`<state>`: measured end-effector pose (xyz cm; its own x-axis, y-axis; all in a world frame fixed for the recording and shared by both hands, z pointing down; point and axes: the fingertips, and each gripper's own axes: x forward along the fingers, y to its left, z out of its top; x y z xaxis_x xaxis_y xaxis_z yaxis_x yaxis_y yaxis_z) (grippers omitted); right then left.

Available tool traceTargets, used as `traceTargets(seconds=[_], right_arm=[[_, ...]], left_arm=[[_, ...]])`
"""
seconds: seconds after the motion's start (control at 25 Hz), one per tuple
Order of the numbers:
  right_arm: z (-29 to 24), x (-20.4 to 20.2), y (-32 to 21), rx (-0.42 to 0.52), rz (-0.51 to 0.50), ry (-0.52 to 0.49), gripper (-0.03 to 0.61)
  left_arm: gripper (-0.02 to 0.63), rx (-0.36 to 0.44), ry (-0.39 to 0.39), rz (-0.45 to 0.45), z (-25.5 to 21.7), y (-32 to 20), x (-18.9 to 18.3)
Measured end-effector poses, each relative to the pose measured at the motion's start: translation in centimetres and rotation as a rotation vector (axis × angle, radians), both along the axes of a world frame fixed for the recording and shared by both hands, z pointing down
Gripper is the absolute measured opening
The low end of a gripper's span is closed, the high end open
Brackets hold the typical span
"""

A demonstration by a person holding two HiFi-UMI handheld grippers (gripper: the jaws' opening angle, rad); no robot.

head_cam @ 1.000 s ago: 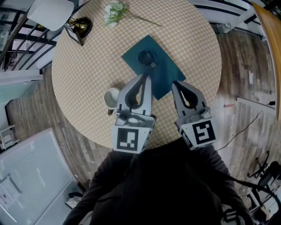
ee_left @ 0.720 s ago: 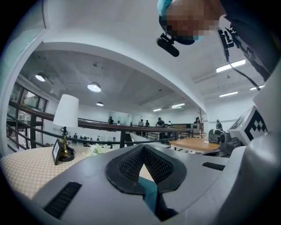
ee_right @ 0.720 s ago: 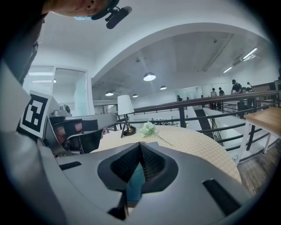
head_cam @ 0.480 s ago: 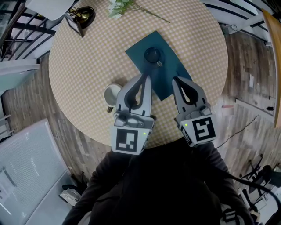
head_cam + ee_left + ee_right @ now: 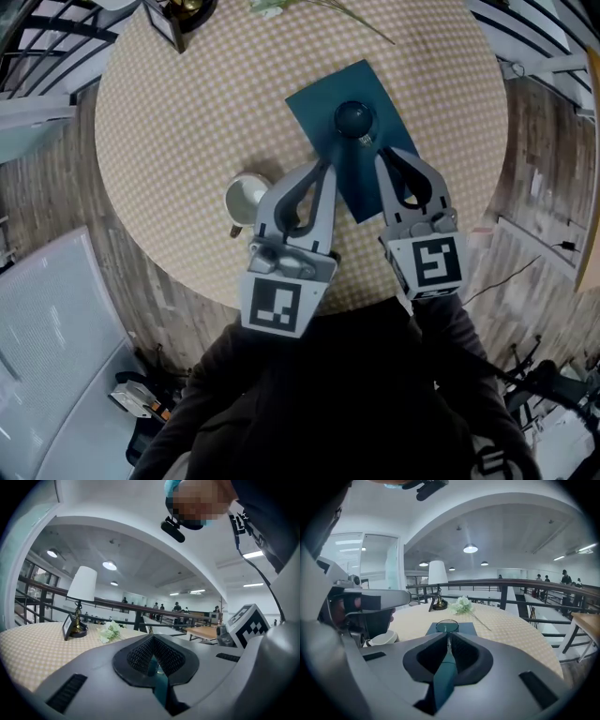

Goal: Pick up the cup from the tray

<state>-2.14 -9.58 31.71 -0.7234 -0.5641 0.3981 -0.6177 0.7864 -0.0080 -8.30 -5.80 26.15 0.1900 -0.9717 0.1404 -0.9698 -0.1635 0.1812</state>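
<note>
The dark glass cup sits on the flat teal tray, just ahead of the right gripper, whose jaws are closed on nothing. Left gripper, same deal. I'd open the right one first, then straddle the rim.

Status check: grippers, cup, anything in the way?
Left gripper and right gripper shut, empty, over near edge of tray. Cup upright on it, untouched. White mug beside left gripper, off the path.
</note>
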Motion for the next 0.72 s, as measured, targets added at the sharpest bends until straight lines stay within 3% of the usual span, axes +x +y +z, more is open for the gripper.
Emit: traceTargets(seconds=[0.28,0.4,0.72], right_arm=[[2.5,-1.8,-0.7,-0.022,-0.063,0.1,0.009],[3.8,-2.2,-0.5,-0.056,-0.084,0.155,0.092],[5.4,-2.3,-0.5,-0.111,-0.051,0.225,0.083]], left_arm=[[0.006,-0.038,0.041,0.0,1.8,-0.5,-0.8],[0.006,-0.05,0.051,0.004,2.3,-0.6,-0.9],[0.006,-0.057,0.076,-0.004,3.0,-0.8,-1.6]])
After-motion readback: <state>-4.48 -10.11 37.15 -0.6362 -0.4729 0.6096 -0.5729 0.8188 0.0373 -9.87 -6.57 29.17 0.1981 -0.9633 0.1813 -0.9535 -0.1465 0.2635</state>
